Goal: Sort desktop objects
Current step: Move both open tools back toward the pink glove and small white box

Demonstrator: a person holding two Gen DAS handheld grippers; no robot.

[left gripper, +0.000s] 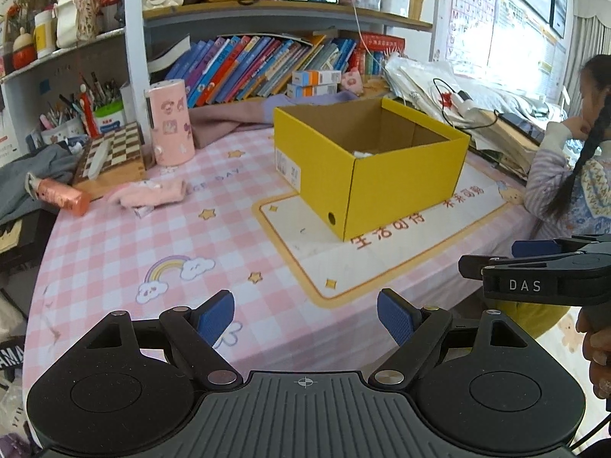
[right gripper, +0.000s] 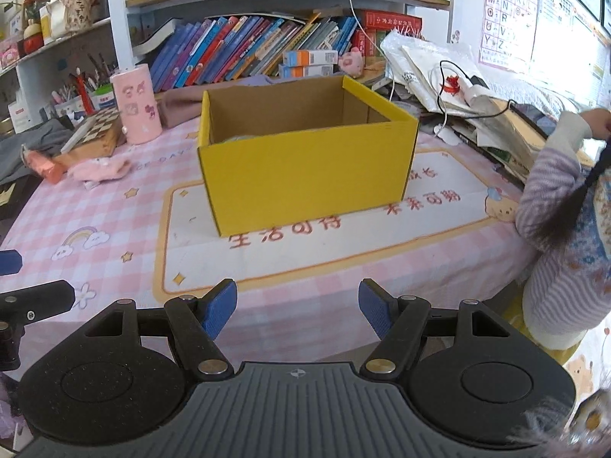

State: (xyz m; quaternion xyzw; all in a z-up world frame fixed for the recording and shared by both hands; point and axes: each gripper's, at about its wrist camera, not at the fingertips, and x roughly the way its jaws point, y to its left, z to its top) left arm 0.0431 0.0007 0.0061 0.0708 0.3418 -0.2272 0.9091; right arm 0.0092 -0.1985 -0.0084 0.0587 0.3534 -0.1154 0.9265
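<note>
An open yellow cardboard box (left gripper: 382, 183) stands on the pink checked tablecloth (left gripper: 152, 236); something white lies inside it. It also shows in the right wrist view (right gripper: 305, 175). At the table's left lie a pink cloth (left gripper: 149, 192), a pink-orange tube (left gripper: 63, 194), a chessboard box (left gripper: 110, 152) and a pink cylinder (left gripper: 170, 122). My left gripper (left gripper: 305, 315) is open and empty over the table's near edge. My right gripper (right gripper: 298, 307) is open and empty, also near the front edge, to the right of the left one.
A child (right gripper: 573, 221) sits at the table's right edge. Papers, bags and cables (left gripper: 458, 99) pile up behind the box on the right. A row of books (left gripper: 259, 65) and a pen holder (left gripper: 76, 114) stand at the back.
</note>
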